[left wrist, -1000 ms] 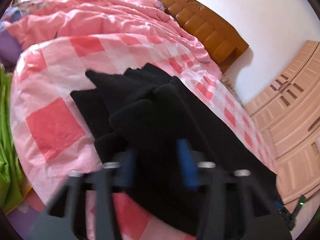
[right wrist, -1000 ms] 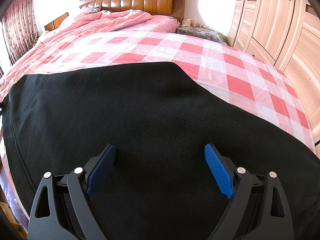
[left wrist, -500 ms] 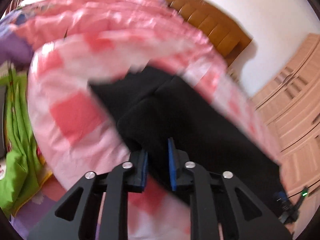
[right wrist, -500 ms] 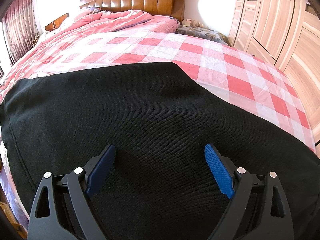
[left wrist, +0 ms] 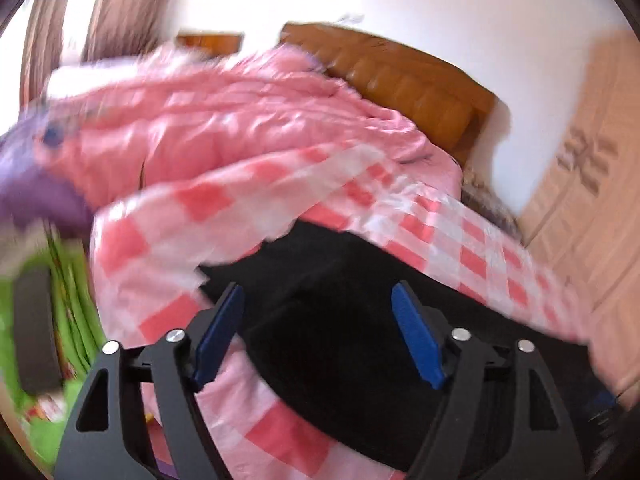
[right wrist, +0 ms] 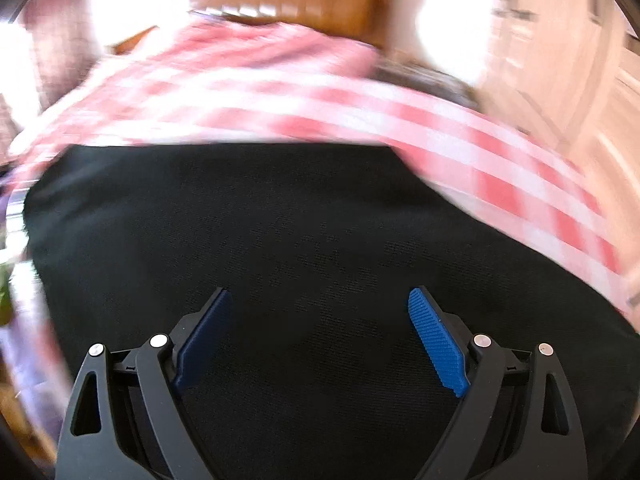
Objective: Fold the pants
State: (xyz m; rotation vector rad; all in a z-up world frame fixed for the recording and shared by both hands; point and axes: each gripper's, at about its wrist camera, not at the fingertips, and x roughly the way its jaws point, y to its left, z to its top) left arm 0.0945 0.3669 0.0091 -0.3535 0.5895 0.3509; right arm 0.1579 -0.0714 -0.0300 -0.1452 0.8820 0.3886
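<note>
**Both grippers spread above the black pants on the bed**

The left gripper (left wrist: pixel 318 334) has just been opening; its blue pads (left wrist: pixel 416 340) now stand wide apart with nothing pinched between them, only the black pants (left wrist: pixel 360 320) lying below. The right gripper (right wrist: pixel 320 336) also has its pads (right wrist: pixel 438 344) spread wide, hovering over the dark cloth without clamping it. The pants (right wrist: pixel 300 232) lie flat on the pink checked bedsheet (left wrist: pixel 160 248), with a folded edge showing in the left view. Beyond them a rumpled pink quilt (left wrist: pixel 220 120) is heaped toward the wooden headboard (left wrist: pixel 408 80). A pale wooden wardrobe (left wrist: pixel 592 200) stands beside the bed. Both views are blurred.
</note>
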